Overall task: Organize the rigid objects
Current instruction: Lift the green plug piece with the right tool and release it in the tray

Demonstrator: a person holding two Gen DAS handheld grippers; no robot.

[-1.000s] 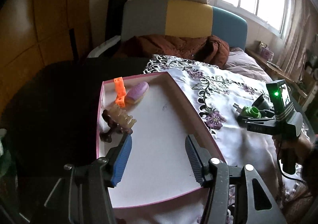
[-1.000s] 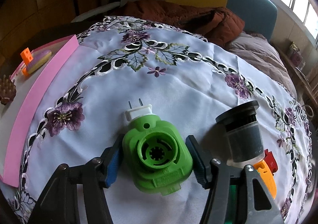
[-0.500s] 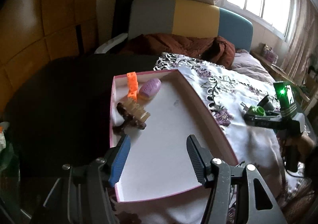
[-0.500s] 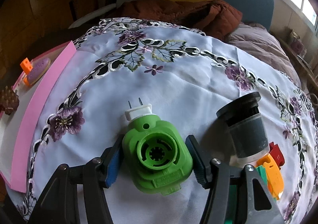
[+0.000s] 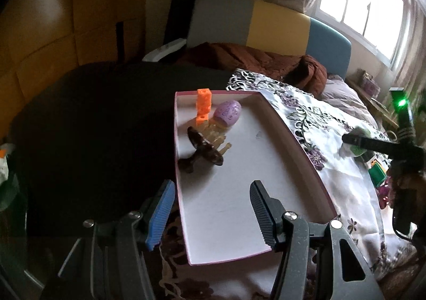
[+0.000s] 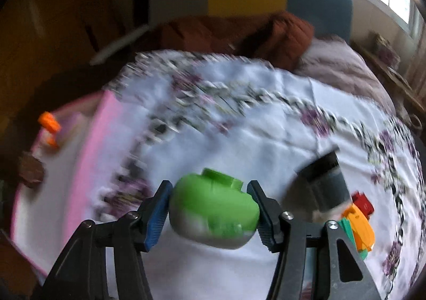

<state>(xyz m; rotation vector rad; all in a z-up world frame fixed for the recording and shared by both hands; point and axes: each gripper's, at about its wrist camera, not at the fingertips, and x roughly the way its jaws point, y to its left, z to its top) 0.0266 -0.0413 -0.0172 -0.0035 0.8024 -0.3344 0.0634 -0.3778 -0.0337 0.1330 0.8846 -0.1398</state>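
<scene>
Only the right view showed the right gripper (image 6: 209,209) closing on the green plug (image 6: 213,209); the left gripper (image 5: 210,213) hung half open and empty over the pink tray (image 5: 293,137).

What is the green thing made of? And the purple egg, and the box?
The green thing looks like hard plastic: smooth, moulded, slightly shiny, blurred here. The purple egg also seems plastic, with a raised pattern on its shell. The box looks like stiff card: thin flat walls, pink outside, matte white inside. None of this is certain from looks alone.
</scene>
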